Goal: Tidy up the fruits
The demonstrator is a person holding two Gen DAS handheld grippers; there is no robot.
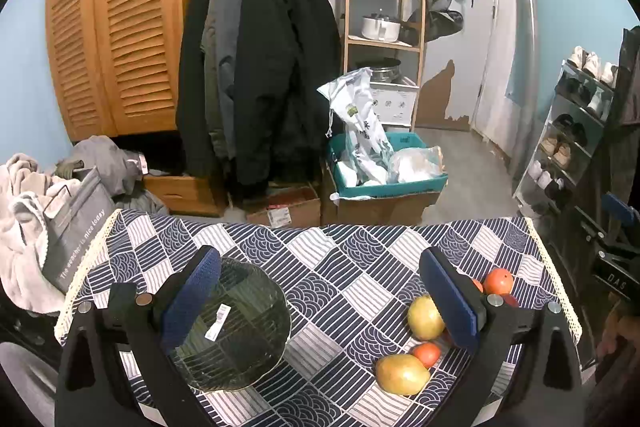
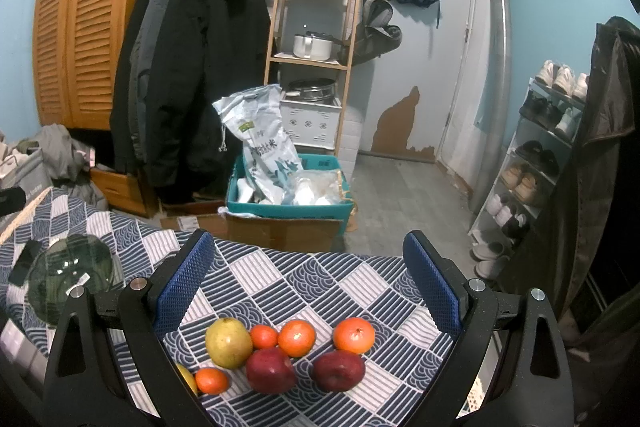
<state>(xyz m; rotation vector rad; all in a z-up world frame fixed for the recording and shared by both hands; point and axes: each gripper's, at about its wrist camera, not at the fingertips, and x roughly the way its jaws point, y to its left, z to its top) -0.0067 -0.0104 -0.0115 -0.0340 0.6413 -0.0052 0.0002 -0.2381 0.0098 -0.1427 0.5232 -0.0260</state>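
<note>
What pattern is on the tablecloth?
The tablecloth has navy-and-white checks of stripes and wave scallops, clearest in the right wrist view.

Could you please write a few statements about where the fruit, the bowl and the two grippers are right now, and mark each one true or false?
1. The glass bowl already holds fruit. False: it is empty, with only a sticker on it.
2. Both the left gripper and the right gripper are open and hold nothing. True.
3. Two red apples lie on the tablecloth. True.
4. The fruit lies to the left of the bowl. False: the fruit lies to its right.
5. The oranges are stacked on a plate. False: they lie directly on the tablecloth.
</note>
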